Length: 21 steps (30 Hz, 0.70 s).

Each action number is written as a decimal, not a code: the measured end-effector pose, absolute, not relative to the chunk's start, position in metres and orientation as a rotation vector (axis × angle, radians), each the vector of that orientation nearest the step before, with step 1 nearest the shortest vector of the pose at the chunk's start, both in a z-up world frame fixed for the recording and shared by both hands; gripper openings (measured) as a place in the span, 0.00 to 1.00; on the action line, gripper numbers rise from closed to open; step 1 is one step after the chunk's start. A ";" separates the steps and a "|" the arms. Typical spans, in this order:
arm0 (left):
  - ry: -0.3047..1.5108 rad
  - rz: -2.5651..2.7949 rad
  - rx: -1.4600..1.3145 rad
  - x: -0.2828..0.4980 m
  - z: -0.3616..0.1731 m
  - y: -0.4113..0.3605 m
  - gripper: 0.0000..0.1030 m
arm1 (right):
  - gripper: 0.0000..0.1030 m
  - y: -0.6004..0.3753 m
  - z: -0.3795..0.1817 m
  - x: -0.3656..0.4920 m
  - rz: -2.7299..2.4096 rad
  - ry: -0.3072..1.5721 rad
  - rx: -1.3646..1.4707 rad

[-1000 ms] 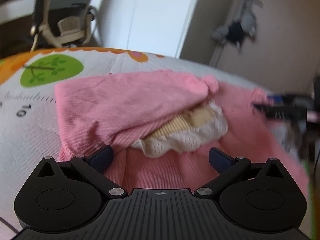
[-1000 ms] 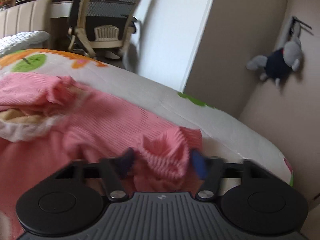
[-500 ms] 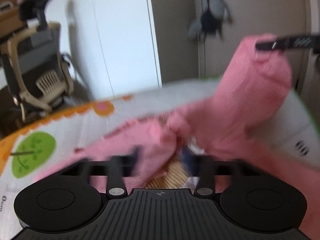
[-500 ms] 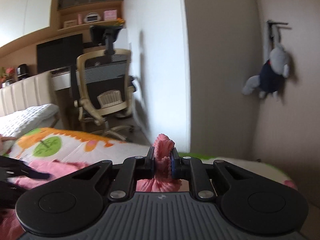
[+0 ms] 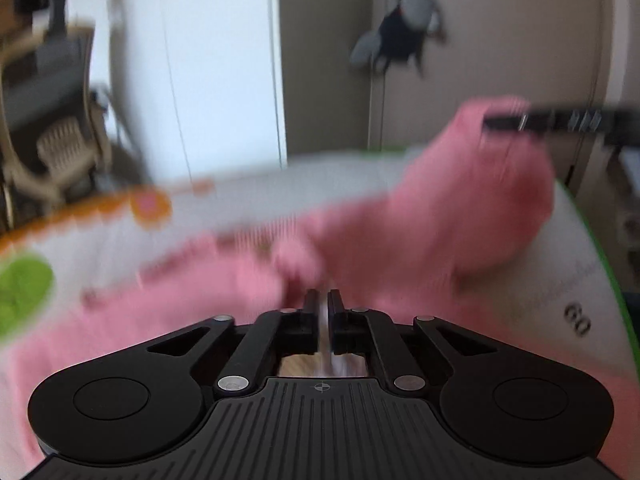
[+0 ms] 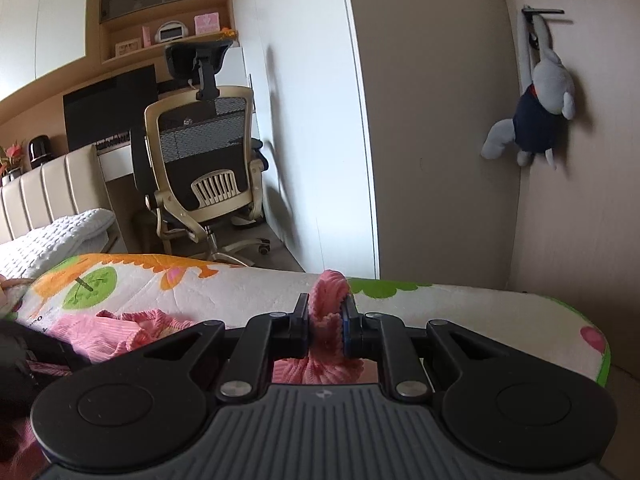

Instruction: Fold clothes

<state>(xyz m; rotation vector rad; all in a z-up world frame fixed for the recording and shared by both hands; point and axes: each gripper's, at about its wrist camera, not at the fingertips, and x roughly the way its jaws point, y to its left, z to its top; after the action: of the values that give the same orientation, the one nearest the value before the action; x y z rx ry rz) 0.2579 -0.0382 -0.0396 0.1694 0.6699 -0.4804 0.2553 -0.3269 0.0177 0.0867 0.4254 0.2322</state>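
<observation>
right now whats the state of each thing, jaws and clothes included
left gripper: jaws nearly closed, whether they pinch cloth is blurred
right gripper: jaws shut on a pink fold
pink garment: partly lifted off the printed mat, unfolded
office chair: empty
plush toy: hanging on the wall

Beige office chair [image 6: 208, 176] beside white wall [image 6: 304, 120]; plush toy [image 6: 536, 120] hangs opposite.

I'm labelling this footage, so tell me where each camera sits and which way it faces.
Left wrist: on the left tool, looking over the blurred pink garment on the bed; the right tool shows.
Right wrist: on the right tool, facing the chair; garment between its fingers.
Shared: garment, bed, plush toy.
</observation>
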 end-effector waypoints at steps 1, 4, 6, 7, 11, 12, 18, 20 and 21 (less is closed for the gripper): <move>0.670 -0.484 0.149 0.254 -0.041 -0.033 0.15 | 0.13 -0.325 0.021 0.255 0.234 0.421 0.081; 0.544 -0.467 0.130 0.236 -0.023 -0.018 0.67 | 0.13 -0.318 0.033 0.257 0.237 0.406 0.063; 0.455 -0.419 0.201 0.230 -0.016 -0.015 0.88 | 0.13 -0.312 0.037 0.261 0.248 0.406 0.065; 0.433 -0.392 0.248 0.231 -0.017 -0.015 0.89 | 0.13 -0.309 0.038 0.262 0.257 0.406 0.066; 0.543 -0.321 0.337 0.256 -0.048 -0.015 0.62 | 0.14 -0.300 0.036 0.264 0.288 0.417 0.070; 0.572 -0.316 0.318 0.262 -0.052 -0.011 0.55 | 0.14 -0.301 0.034 0.264 0.290 0.419 0.070; 0.529 -0.293 0.120 0.264 -0.018 0.020 0.08 | 0.14 -0.314 0.021 0.265 0.258 0.438 0.106; 0.484 -0.321 0.083 0.261 -0.001 0.014 0.08 | 0.14 -0.316 0.018 0.267 0.250 0.442 0.111; 0.483 -0.341 0.067 0.260 0.002 0.010 0.08 | 0.14 -0.316 0.018 0.268 0.250 0.444 0.112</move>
<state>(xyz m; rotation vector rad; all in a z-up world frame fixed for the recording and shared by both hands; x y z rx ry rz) 0.2602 0.0099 0.0016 0.0672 0.4826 -0.3415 0.2680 -0.3161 0.0176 0.1121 0.4444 0.2500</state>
